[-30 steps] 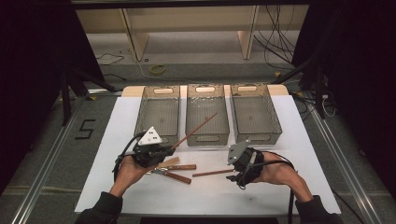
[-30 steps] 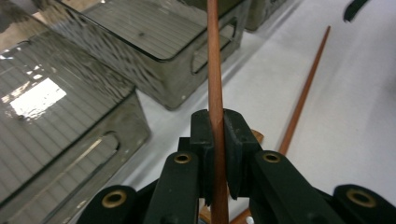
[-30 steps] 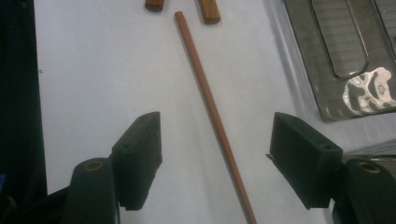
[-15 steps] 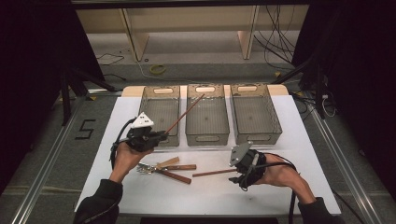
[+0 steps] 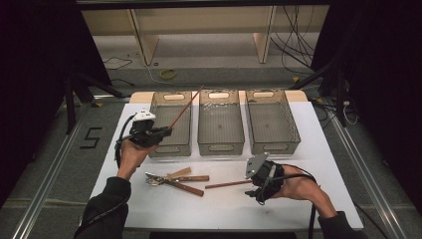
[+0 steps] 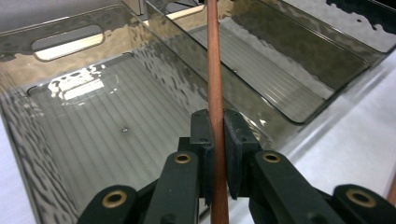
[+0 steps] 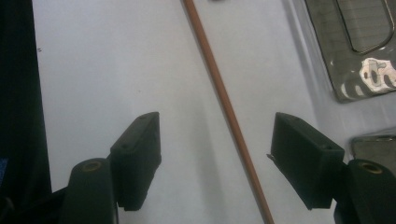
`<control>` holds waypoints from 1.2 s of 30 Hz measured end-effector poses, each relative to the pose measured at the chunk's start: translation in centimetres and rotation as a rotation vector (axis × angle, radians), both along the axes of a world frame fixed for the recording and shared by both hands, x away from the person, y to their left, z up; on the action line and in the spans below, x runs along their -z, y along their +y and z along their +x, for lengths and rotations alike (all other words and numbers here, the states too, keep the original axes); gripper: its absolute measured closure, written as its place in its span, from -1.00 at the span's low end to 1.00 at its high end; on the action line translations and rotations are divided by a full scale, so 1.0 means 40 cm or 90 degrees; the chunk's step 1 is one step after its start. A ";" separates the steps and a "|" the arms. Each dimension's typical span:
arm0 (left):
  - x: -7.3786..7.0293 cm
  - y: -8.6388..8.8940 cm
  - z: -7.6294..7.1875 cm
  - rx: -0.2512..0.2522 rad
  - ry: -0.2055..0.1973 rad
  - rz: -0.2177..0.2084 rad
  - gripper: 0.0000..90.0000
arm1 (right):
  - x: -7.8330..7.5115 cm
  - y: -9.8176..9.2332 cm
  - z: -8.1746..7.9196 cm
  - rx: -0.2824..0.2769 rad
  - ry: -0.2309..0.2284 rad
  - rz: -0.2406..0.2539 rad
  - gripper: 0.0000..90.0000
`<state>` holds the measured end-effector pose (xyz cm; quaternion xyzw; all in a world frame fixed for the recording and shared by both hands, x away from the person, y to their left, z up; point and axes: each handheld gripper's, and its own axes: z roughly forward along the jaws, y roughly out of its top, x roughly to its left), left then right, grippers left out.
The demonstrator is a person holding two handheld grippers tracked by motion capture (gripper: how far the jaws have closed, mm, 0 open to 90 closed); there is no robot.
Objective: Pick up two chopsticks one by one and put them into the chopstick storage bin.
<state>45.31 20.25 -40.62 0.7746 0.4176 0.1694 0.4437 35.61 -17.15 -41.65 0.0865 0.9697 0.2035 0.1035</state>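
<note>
Chopstick [image 6: 215,84]: slim, round, reddish-brown wood, tilted up over the left bin [image 5: 171,144]. Left gripper [image 5: 158,133]: jaws clamped tight on it. Right gripper [image 7: 215,158]: jaws wide, nothing held.

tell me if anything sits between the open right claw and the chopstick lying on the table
Nothing visible does. In the right gripper view the right claw stands open with the loose chopstick running across the bare white table between its two jaws, neither pad touching it. The left claw is apart, shut on another chopstick.
</note>
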 end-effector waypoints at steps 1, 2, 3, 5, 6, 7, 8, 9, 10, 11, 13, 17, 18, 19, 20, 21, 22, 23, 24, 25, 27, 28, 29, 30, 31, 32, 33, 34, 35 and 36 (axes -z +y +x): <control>0.001 0.003 0.005 -0.003 0.002 0.003 0.85 | 0.001 0.000 0.000 0.000 0.000 -0.001 -0.25; 0.004 0.005 0.011 -0.008 0.005 0.004 0.85 | 0.001 0.001 0.000 0.000 0.000 -0.002 -0.25; 0.008 0.009 0.017 -0.014 0.008 0.003 0.85 | 0.002 0.001 0.000 0.001 0.001 -0.002 -0.25; 0.015 0.020 0.029 -0.022 0.018 -0.003 0.84 | 0.002 0.000 0.001 0.000 0.001 -0.002 -0.25; 0.020 0.024 0.034 -0.028 0.020 -0.005 0.84 | 0.002 0.000 0.000 -0.001 0.001 -0.002 -0.25; 0.023 0.027 0.037 -0.034 0.022 -0.003 0.84 | 0.001 -0.001 0.000 -0.001 0.001 -0.002 -0.25; 0.027 0.030 0.041 -0.040 0.025 -0.002 0.84 | 0.002 -0.001 0.001 -0.003 0.002 0.000 -0.25; 0.030 0.033 0.045 -0.044 0.027 -0.001 0.84 | 0.001 -0.002 0.001 -0.001 0.002 -0.001 -0.25; 0.033 0.035 0.047 -0.048 0.029 -0.005 0.85 | 0.001 -0.002 0.001 0.000 0.002 -0.001 -0.25; 0.034 0.037 0.050 -0.052 0.030 -0.005 0.84 | 0.002 -0.003 0.002 -0.004 0.001 -0.002 -0.25; 0.036 0.042 0.056 -0.060 0.033 -0.002 0.84 | 0.002 -0.003 0.003 -0.005 0.001 -0.003 -0.25; 0.047 0.054 0.072 -0.081 0.050 -0.001 0.84 | 0.003 -0.003 0.003 -0.006 0.002 -0.003 -0.25; 0.050 0.057 0.075 -0.084 0.055 -0.003 0.84 | 0.003 -0.003 0.003 -0.006 0.003 -0.004 -0.25; 0.053 0.059 0.077 -0.086 0.058 -0.005 0.84 | 0.003 -0.003 0.003 -0.006 0.003 -0.004 -0.25; 0.056 0.060 0.079 -0.091 0.061 -0.008 0.84 | 0.003 -0.003 0.002 -0.004 0.003 -0.002 -0.25; 0.057 0.062 0.080 -0.091 0.063 -0.007 0.84 | 0.003 -0.003 0.002 -0.004 0.004 -0.002 -0.25; 0.061 0.062 0.082 -0.095 0.066 -0.009 0.84 | 0.004 -0.003 0.003 -0.004 0.004 -0.003 -0.25; 0.063 0.062 0.082 -0.095 0.070 -0.008 0.84 | 0.004 -0.003 0.003 -0.004 0.004 -0.003 -0.25; 0.066 0.061 0.083 -0.098 0.071 -0.009 0.84 | 0.005 -0.003 0.003 -0.004 0.005 -0.003 -0.25; 0.068 0.061 0.083 -0.101 0.072 -0.010 0.84 | 0.006 -0.003 0.002 -0.004 0.006 -0.004 -0.25; 0.071 0.061 0.085 -0.101 0.074 -0.005 0.83 | 0.005 -0.003 0.002 -0.005 0.005 -0.006 -0.25; 0.073 0.061 0.085 -0.101 0.076 -0.006 0.83 | 0.004 -0.003 0.001 -0.004 0.005 -0.006 -0.25; 0.073 0.062 0.085 -0.099 0.078 -0.006 0.82 | 0.004 -0.003 0.001 -0.003 0.004 -0.007 -0.25; 0.073 0.063 0.085 -0.100 0.075 -0.009 0.77 | 0.004 -0.003 0.001 -0.002 0.006 -0.005 -0.25; 0.071 0.066 0.085 -0.102 0.072 -0.012 0.72 | 0.004 -0.004 0.001 -0.004 0.006 -0.004 -0.25; 0.069 0.068 0.084 -0.105 0.069 -0.017 0.63 | 0.004 -0.004 0.002 -0.004 0.006 -0.003 -0.25; 0.066 0.069 0.082 -0.107 0.067 -0.024 0.54 | 0.004 -0.004 0.002 -0.004 0.006 -0.002 -0.25; 0.059 0.070 0.077 -0.101 0.065 -0.029 0.44 | 0.003 -0.004 0.002 -0.004 0.006 -0.002 -0.25; 0.055 0.069 0.072 -0.096 0.060 -0.032 0.38 | 0.003 -0.004 0.002 -0.003 0.005 -0.003 -0.25; 0.048 0.065 0.062 -0.087 0.052 -0.035 0.34 | 0.002 -0.004 0.002 -0.001 0.005 -0.003 -0.26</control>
